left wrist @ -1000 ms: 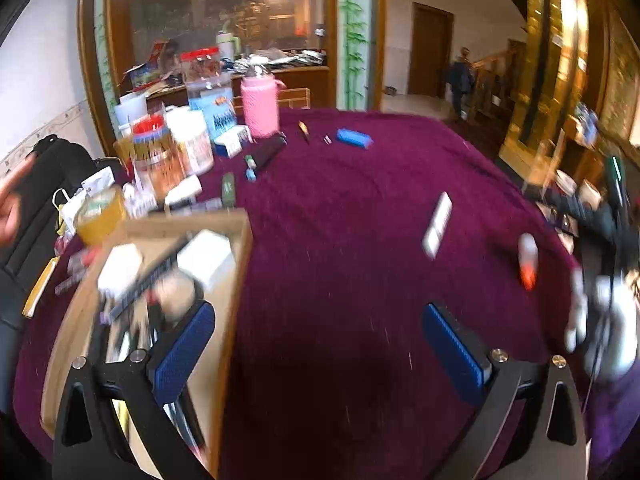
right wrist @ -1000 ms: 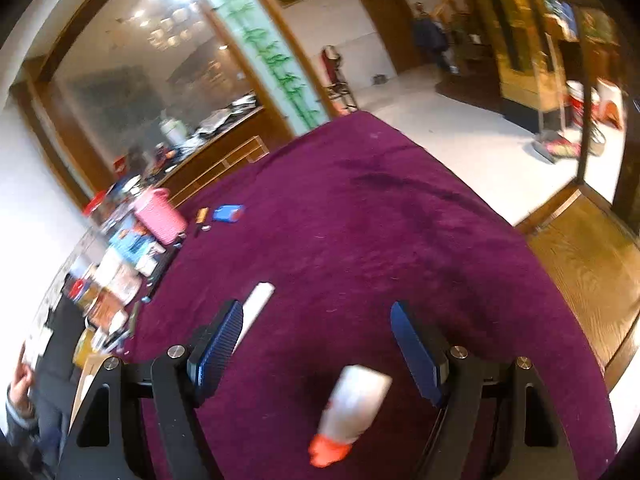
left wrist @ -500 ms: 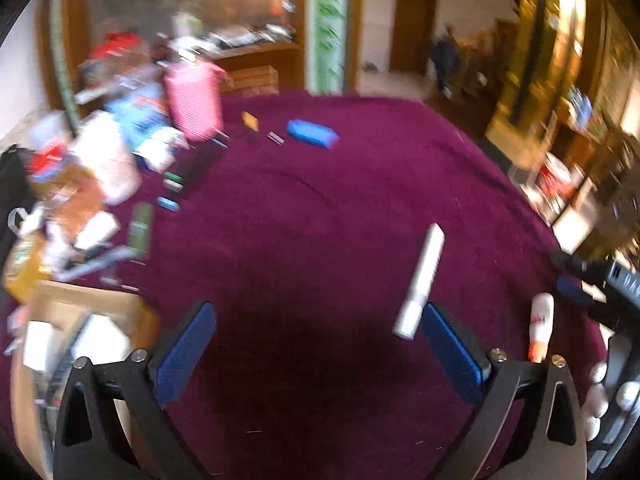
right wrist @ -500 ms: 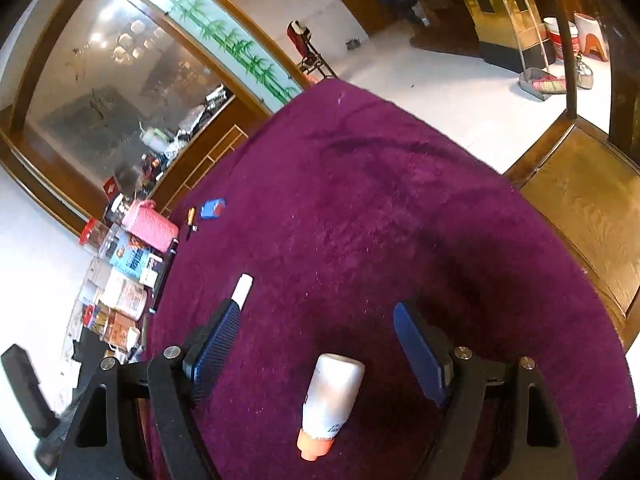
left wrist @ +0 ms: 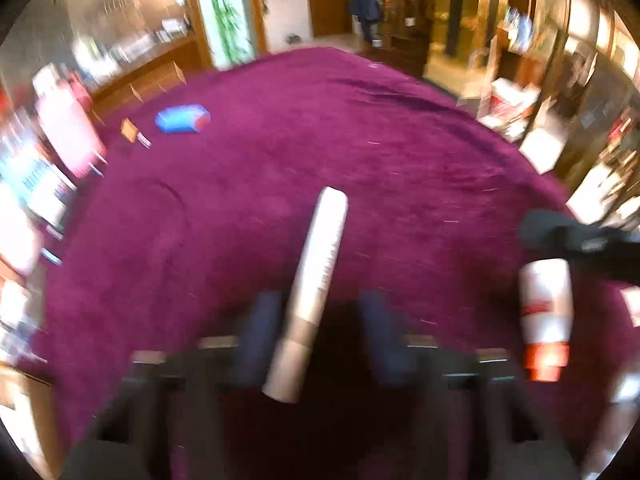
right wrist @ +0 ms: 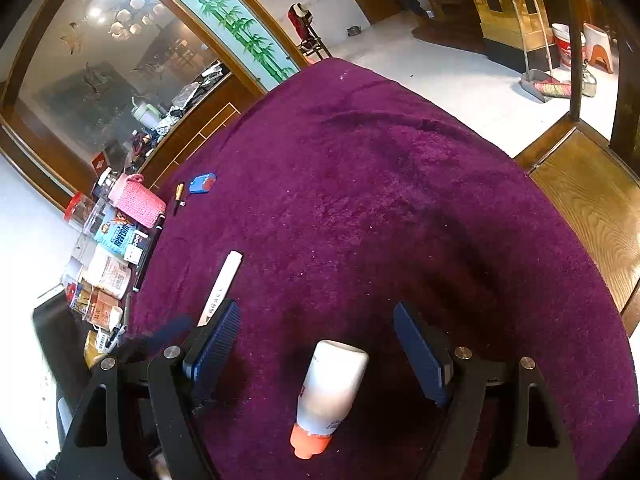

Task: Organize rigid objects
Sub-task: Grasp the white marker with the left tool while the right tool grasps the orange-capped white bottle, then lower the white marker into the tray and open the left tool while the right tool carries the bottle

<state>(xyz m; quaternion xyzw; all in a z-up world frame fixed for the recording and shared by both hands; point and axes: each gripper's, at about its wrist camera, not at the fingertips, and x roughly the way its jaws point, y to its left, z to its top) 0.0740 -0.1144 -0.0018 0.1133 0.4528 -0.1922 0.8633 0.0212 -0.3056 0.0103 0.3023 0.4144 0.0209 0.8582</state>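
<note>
Left gripper (left wrist: 316,332) low centre of its blurred frame, jaws just closing around slim white cylindrical tube (left wrist: 312,300), pads not clearly touching it yet. Right gripper (right wrist: 316,352) lower centre, ribbed blue jaws wide, holding nothing, straddling smooth white bottle with orange cap (right wrist: 330,392) lying on plush purple surface (right wrist: 380,200).
</note>
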